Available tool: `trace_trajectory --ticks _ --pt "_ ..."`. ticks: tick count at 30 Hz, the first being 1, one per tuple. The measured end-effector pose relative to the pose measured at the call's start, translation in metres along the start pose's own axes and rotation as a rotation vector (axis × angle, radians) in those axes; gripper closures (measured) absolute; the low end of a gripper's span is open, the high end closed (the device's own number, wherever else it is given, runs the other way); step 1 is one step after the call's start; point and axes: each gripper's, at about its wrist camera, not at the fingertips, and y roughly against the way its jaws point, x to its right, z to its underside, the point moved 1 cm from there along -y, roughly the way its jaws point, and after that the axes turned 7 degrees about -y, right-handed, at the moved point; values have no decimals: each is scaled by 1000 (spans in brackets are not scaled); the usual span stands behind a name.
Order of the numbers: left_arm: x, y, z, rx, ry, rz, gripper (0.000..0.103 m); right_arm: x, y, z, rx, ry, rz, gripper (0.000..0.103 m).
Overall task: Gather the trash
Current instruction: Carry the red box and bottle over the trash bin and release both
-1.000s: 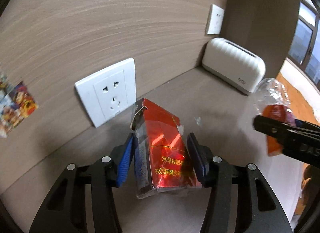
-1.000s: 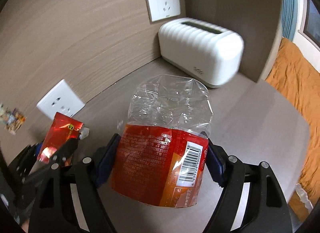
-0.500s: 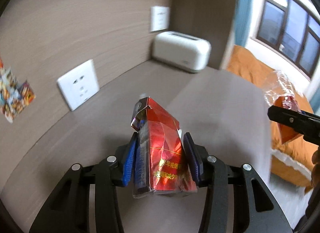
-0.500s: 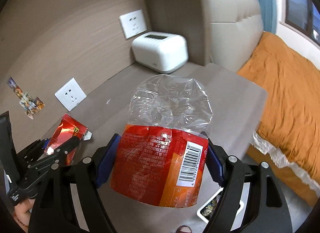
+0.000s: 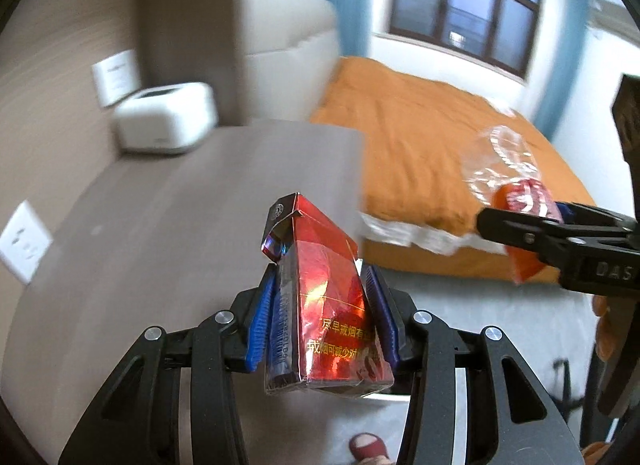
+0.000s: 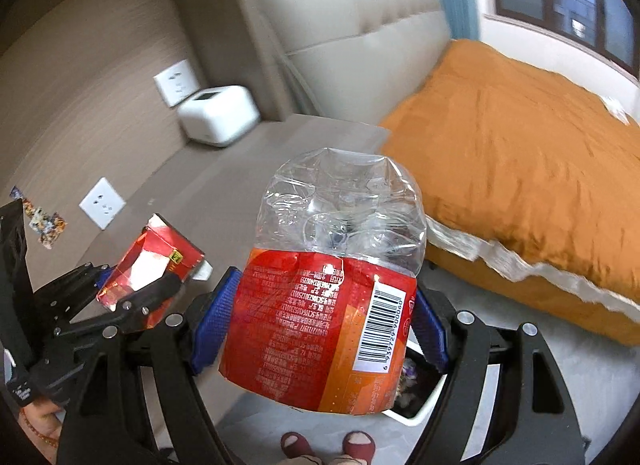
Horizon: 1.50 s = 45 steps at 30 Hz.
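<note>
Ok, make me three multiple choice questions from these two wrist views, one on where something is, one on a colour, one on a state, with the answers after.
1. Where is the white tissue box?
A. On the bed
B. On the tabletop against the wall, below a wall socket
C. On the floor by the bin

2. What colour is the bed cover?
A. Orange
B. Blue
C. Grey

3. What state is the plastic bottle in?
A. Lying free on the table
B. Crushed and clamped in the right gripper
C. Already inside the bin

Answers:
1. B: the box sits at the tabletop's far end under the wall socket.
2. A: the cover shows orange in both views.
3. B: the blue pads press both sides of its red label, and its clear part is crumpled. The left gripper likewise clamps a red cigarette pack.
</note>
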Motion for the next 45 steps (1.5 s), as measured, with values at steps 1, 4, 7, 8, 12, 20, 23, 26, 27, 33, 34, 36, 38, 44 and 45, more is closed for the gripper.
trace_trajectory --ticks 1,4,7,8,12,20,23,26,27,33,34,36,38,44,45 --pt "14 -5 -1 -8 -22 25 59 9 2 3 -4 -13 10 25" --pt "48 -19 -3 -34 -74 81 59 38 4 14 -27 -68 34 25" --pt "80 -39 0 -72 -123 132 59 68 -1 26 -53 -118 69 25" --pt "90 -48 2 -87 -136 149 59 78 -4 31 -62 -134 80 25" --pt "120 -95 21 -167 -176 203 59 118 -24 53 -109 -187 101 25" --pt "145 -199 78 -317 -189 271 59 178 -102 103 -231 -260 106 25" --pt "146 -237 102 -359 -180 281 59 193 -140 123 -271 -273 87 25" --pt "143 -274 129 -394 -182 290 59 202 -172 141 -303 -272 77 25" --pt "143 -288 140 -407 -182 295 59 206 -187 149 -317 -276 69 25" --pt "143 -353 193 -468 -135 324 59 228 -261 193 -398 -287 73 25" --pt "143 -366 202 -479 -124 331 59 232 -271 200 -411 -292 75 24" --pt "143 -390 223 -503 -91 362 52 242 -297 218 -452 -309 90 21" --pt "143 -406 243 -551 -73 382 15 253 -321 239 -493 -329 122 4" --pt "144 -438 280 -643 -117 275 5 263 -350 270 -566 -318 185 4" --pt "143 -435 280 -645 -115 280 5 260 -350 271 -573 -309 185 4"
